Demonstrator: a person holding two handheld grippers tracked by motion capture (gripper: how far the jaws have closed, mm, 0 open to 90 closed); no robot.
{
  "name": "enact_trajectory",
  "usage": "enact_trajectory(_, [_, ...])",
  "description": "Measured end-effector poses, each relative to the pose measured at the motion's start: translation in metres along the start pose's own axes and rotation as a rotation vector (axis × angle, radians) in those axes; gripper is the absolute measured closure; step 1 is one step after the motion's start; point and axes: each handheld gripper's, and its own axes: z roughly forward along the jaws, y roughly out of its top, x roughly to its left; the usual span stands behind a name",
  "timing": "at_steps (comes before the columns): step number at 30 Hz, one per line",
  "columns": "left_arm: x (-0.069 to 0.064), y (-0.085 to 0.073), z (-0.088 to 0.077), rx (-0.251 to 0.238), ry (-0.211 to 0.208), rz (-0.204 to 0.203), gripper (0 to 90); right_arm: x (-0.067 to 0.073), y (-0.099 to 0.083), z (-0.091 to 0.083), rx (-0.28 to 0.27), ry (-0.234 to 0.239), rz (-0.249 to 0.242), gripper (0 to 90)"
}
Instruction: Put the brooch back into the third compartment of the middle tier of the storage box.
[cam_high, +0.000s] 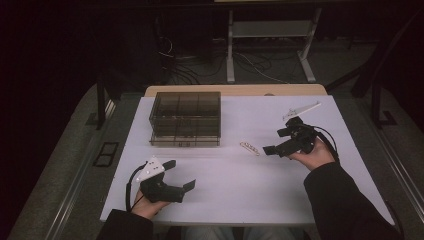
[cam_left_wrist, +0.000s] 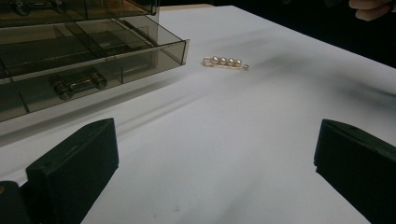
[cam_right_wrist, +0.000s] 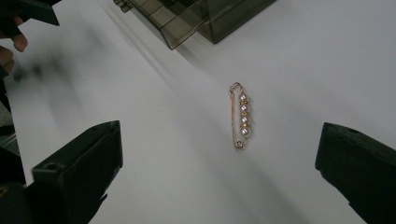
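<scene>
- Resting low at the table's near left, the left gripper (cam_high: 176, 174) has its jaws spread wide with nothing between them
- Behind it stands a smoky drawer box (cam_high: 185, 118)
- A pearl pin (cam_high: 249, 148) lies flat mid-table, just right of the box, its long axis slanting from far-left to near-right
- The right gripper (cam_high: 275, 142), jaws wide apart and empty, hovers just beside the pin
- White table (cam_high: 240, 190); dark room, cables on the floor behind

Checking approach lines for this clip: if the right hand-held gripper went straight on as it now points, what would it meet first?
Most likely the pearl pin, lying on the white table between the open jaws of the right hand-held gripper. Depth is uncertain.
</scene>
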Motion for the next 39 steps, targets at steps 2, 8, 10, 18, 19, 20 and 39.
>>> enact_trajectory(2, [0.0,0.0,0.0,0.0,0.0,0.0,0.0,-0.002,0.002,0.003,0.005,0.002,-0.001,0.4])
enact_trajectory(8, [0.0,0.0,0.0,0.0,-0.001,0.0,0.0,-0.005,0.008,0.01,0.01,0.007,0.0,0.4])
enact_trajectory(10, [0.0,0.0,0.0,0.0,-0.002,0.0,0.0,-0.006,0.009,0.012,0.013,0.008,0.002,0.4])
enact_trajectory(18, [0.0,0.0,0.0,-0.001,-0.002,-0.002,0.0,-0.013,0.011,0.023,0.024,0.01,0.008,0.4])
enact_trajectory(19, [0.0,0.0,0.0,0.001,-0.003,0.0,0.0,-0.013,0.011,0.024,0.028,0.009,0.009,0.4])
enact_trajectory(20, [0.0,0.0,0.0,0.001,-0.003,0.001,0.0,-0.014,0.011,0.026,0.029,0.009,0.012,0.4])
enact_trajectory(39, [-0.001,0.0,0.001,-0.001,-0.008,-0.001,0.0,-0.029,0.013,0.053,0.025,0.012,0.039,0.3])
